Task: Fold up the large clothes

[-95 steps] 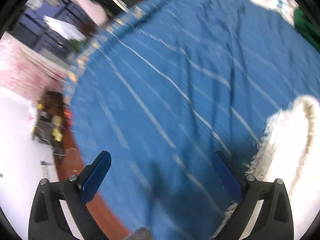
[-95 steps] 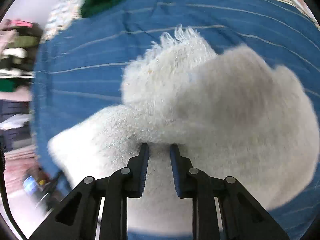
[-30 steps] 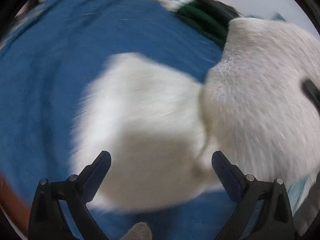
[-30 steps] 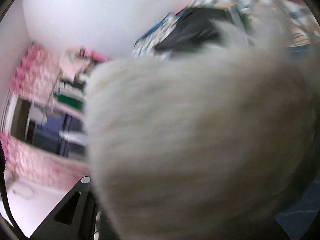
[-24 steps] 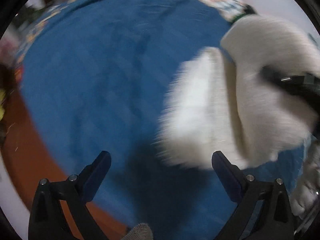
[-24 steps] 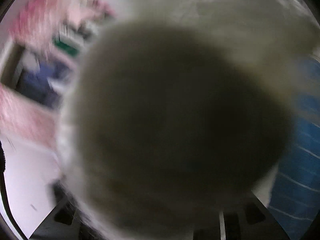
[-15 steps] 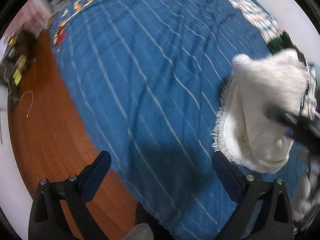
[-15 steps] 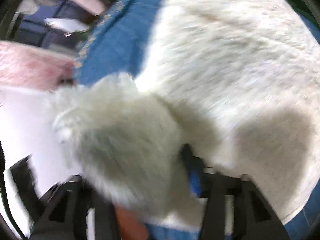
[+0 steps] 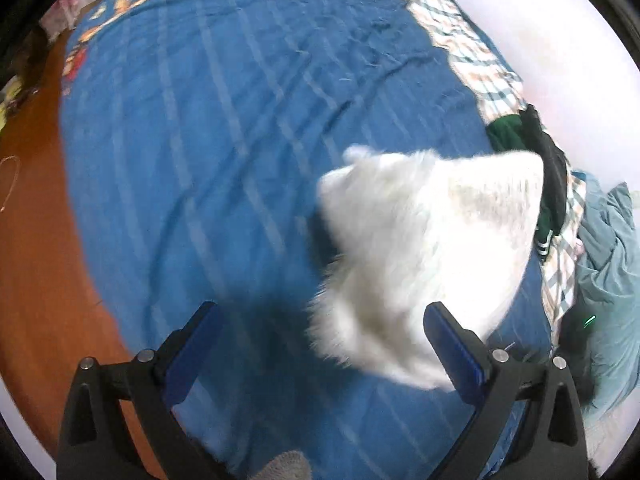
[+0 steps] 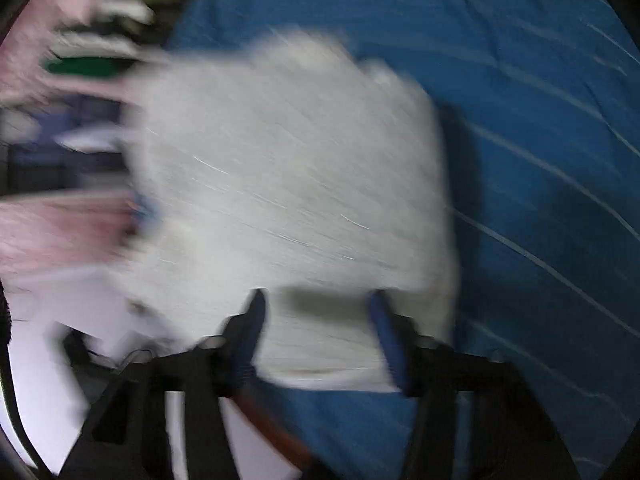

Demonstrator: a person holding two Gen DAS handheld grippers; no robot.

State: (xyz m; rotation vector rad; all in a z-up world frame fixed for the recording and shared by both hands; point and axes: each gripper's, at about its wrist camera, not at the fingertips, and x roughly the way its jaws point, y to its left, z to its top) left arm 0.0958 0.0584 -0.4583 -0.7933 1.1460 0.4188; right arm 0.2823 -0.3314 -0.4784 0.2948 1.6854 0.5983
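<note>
Two risks stood out to me as I worked from afar. My right gripper (image 10: 318,332) had its fingers (image 10: 250,328) at a middling gap, having just been closing, with the near edge of the white fluffy garment (image 10: 288,184) between them; through the blur I could not tell whether the pads pressed on it. If they did not, I judged the fleece could slip out and the bundle slump open on the blue striped bedspread (image 10: 540,120). The garment also lay near the bed's edge, so a careless tug might drag part of it off toward the wooden floor (image 9: 44,248).

My left gripper (image 9: 320,344) had its fingers wide apart and empty above the bedspread, its right finger just overlapping the garment's near right part in the picture.

From the left wrist I could see the whole garment as a compact white mound on the right side of the bed, with a dark green garment (image 9: 508,132) beyond it and a teal cloth (image 9: 608,248) at far right. From the right wrist I saw none of that, only the smeared fleece at its fingers and blurred furniture at far left.
</note>
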